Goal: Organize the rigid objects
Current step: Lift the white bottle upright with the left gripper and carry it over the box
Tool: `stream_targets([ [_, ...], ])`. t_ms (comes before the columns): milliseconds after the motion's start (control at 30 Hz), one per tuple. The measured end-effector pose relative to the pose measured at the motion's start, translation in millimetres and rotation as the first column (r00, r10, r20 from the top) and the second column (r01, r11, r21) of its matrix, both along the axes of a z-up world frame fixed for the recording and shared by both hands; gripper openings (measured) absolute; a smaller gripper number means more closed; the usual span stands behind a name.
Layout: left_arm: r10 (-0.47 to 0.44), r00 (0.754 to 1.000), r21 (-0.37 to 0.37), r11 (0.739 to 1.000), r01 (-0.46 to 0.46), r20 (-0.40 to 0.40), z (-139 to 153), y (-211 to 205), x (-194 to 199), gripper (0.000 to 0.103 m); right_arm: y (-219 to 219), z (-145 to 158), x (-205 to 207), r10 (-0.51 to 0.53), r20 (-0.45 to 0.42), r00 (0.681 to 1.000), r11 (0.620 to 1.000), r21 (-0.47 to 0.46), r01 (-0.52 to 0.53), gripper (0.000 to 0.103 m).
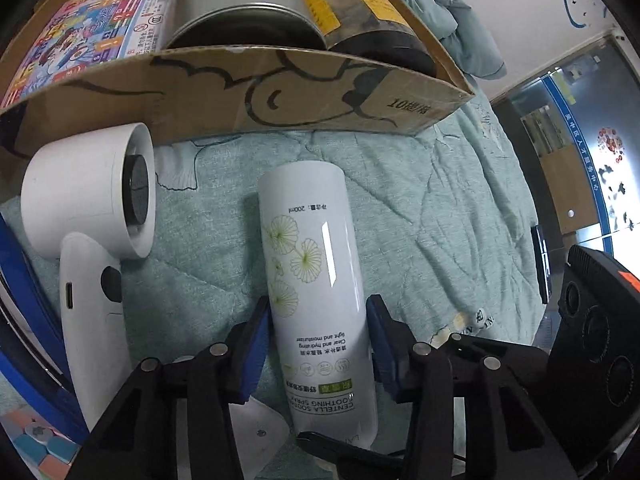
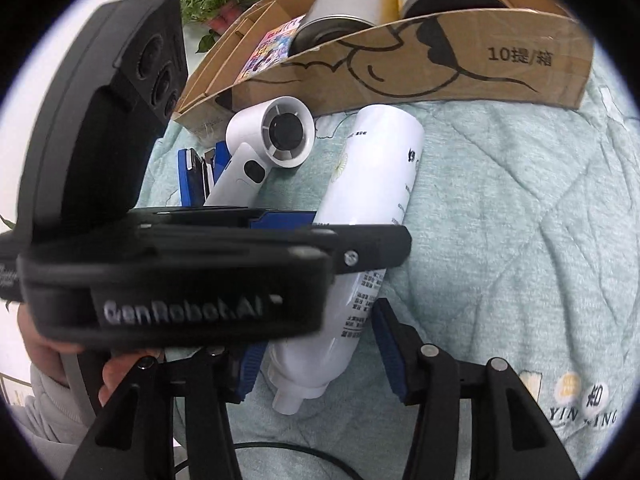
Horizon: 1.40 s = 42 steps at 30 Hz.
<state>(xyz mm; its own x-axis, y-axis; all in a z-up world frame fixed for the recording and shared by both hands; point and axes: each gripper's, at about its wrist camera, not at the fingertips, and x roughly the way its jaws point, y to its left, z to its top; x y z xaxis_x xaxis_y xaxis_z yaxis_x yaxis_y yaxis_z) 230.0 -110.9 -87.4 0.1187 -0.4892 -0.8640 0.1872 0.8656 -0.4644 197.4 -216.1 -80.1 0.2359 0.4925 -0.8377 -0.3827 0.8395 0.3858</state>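
A white spray bottle (image 1: 312, 264) with a green leaf print lies on the teal quilt (image 1: 440, 208), its flat base toward the cardboard box. My left gripper (image 1: 318, 340) is shut on the bottle's middle, both blue pads pressed on its sides. In the right wrist view the left gripper (image 2: 352, 236) crosses over the bottle (image 2: 380, 168). My right gripper (image 2: 316, 360) stands open around the bottle's neck end, with a gap at the right pad. A white handheld fan (image 1: 88, 208) lies left of the bottle.
A low cardboard box (image 1: 280, 88) behind the bottle holds a metal tin (image 1: 240, 12), a yellow-labelled jar (image 1: 360, 12) and a colourful flat box (image 1: 80, 40). A blue stapler (image 2: 192, 176) lies beside the fan (image 2: 272, 140). A person's hand (image 2: 120, 368) grips the left tool.
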Motion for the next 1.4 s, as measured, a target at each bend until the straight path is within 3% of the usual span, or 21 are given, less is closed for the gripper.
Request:
stream_targets([
  [200, 0.036, 0.999, -0.006, 0.999, -0.036, 0.037, 10.1, 3.1, -2.5, 0.043, 14.5, 3.4, 4.5, -0.034, 0.049, 0.998, 0.999, -0.014, 0.035, 0.049],
  [367, 0.040, 0.988, -0.016, 0.999, -0.038, 0.151, 52.1, -2.0, -8.3, 0.043, 9.8, 31.8, 0.8, -0.012, 0.148, 0.989, 1.000, -0.001, 0.012, 0.046],
  [567, 0.059, 0.954, -0.048, 0.998, -0.046, 0.294, 108.9, -7.7, -10.6, 0.042, 5.1, 76.7, 4.2, -0.021, 0.280, 0.960, 1.000, 0.004, 0.021, 0.044],
  [700, 0.035, 0.937, -0.063, 0.998, -0.015, 0.347, 138.2, -12.8, 1.3, 0.042, -0.4, 102.7, 8.5, -0.023, 0.366, 0.930, 0.999, -0.016, 0.031, 0.044],
  [833, -0.006, 0.920, -0.056, 0.998, 0.030, 0.392, 161.8, -30.3, 21.8, 0.042, -29.1, 120.1, 16.8, -0.045, 0.397, 0.917, 0.998, -0.013, 0.055, 0.044],
  [1100, -0.002, 0.889, -0.092, 0.995, 0.050, 0.457, 202.2, -65.8, 72.6, 0.041, -51.0, 157.2, 56.5, -0.036, 0.467, 0.884, 0.996, -0.052, 0.068, 0.044],
  [1400, 0.042, 0.905, -0.125, 0.992, 0.013, 0.423, 208.8, -67.5, 132.7, 0.041, -56.0, 166.4, 100.9, 0.006, 0.465, 0.885, 0.995, -0.091, 0.041, 0.044],
])
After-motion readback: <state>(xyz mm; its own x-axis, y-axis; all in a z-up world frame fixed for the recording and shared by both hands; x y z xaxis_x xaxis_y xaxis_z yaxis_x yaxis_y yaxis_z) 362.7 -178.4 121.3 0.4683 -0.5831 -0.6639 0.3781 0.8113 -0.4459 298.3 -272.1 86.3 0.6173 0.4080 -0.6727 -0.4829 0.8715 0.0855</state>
